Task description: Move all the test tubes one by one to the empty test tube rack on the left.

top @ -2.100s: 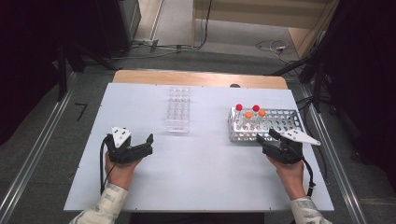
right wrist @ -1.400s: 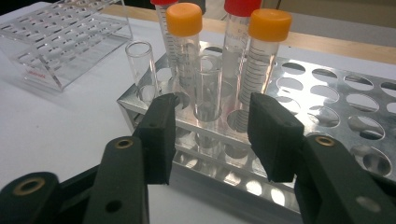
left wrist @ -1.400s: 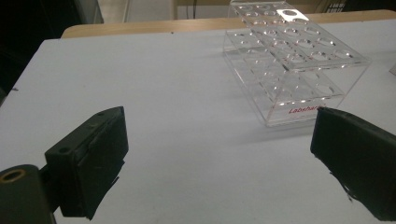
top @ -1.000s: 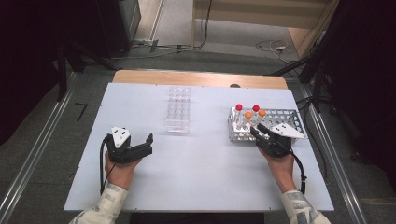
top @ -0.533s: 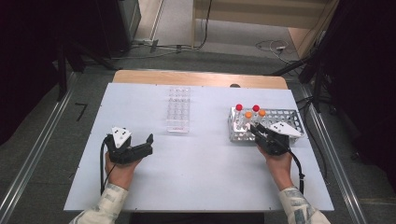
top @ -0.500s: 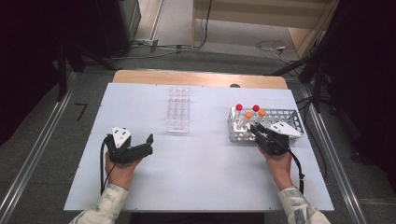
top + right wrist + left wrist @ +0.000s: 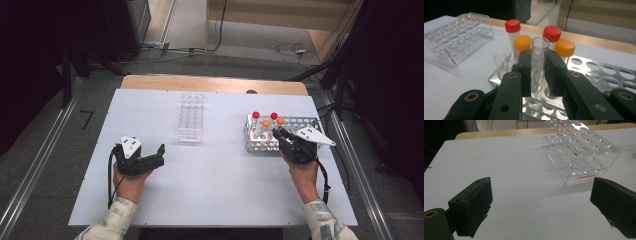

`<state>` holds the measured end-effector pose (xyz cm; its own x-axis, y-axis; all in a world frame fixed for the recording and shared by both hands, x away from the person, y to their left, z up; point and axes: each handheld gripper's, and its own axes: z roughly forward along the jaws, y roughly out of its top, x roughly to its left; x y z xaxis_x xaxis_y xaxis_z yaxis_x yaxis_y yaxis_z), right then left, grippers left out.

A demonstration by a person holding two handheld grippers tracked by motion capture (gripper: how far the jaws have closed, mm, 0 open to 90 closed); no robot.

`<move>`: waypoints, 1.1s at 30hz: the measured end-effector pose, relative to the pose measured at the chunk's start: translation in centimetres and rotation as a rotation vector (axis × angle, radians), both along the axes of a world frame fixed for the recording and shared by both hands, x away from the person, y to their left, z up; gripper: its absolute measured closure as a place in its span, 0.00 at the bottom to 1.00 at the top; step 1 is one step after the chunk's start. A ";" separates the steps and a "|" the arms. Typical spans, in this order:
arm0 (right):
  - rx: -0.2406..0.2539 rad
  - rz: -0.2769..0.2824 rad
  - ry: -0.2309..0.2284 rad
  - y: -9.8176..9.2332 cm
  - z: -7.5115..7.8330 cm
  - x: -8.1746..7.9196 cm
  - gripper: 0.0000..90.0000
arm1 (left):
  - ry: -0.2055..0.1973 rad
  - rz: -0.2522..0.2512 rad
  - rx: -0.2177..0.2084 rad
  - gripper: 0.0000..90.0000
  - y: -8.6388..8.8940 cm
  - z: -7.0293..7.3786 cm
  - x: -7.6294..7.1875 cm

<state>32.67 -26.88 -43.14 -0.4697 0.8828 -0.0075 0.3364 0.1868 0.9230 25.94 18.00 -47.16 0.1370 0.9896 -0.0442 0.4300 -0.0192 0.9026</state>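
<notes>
White bench [image 7: 215, 185]: a flat surface on which two racks are set, well apart.

Metal rack [image 7: 599, 72]: a perforated rack placed at the right side of the bench, seen in the high view at [image 7: 305, 125]. Four capped tubes are stood in its near-left corner: two with red caps [image 7: 512, 25] and two with orange caps [image 7: 522, 43]. An open, uncapped tube [image 7: 500, 63] is stood at the rack's left edge.

Clear glass tube [image 7: 538, 67]: uncapped and upright, kept over the metal rack, with its lower end at the rack's holes. It is pinched on both sides by the right claw [image 7: 537, 72], whose black pads are pressed against the glass. The jaws have just been closing onto it. In the high view the right claw [image 7: 281, 136] is seen at the rack's front edge, held by a hand with a patterned sleeve.

Clear plastic rack [image 7: 579, 150]: empty, with red lettering on its near face, placed at the middle of the bench [image 7: 191, 117].

Left claw [image 7: 541, 205]: spread wide with nothing between the jaws, held low over bare bench and aimed toward the plastic rack, apart from it. In the high view it is found at [image 7: 159, 154].
</notes>
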 end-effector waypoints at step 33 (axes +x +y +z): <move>-0.026 0.155 0.035 2.4 1.0 -3.7 0.81 | -0.025 -0.103 -0.017 0.05 -3.5 1.5 0.0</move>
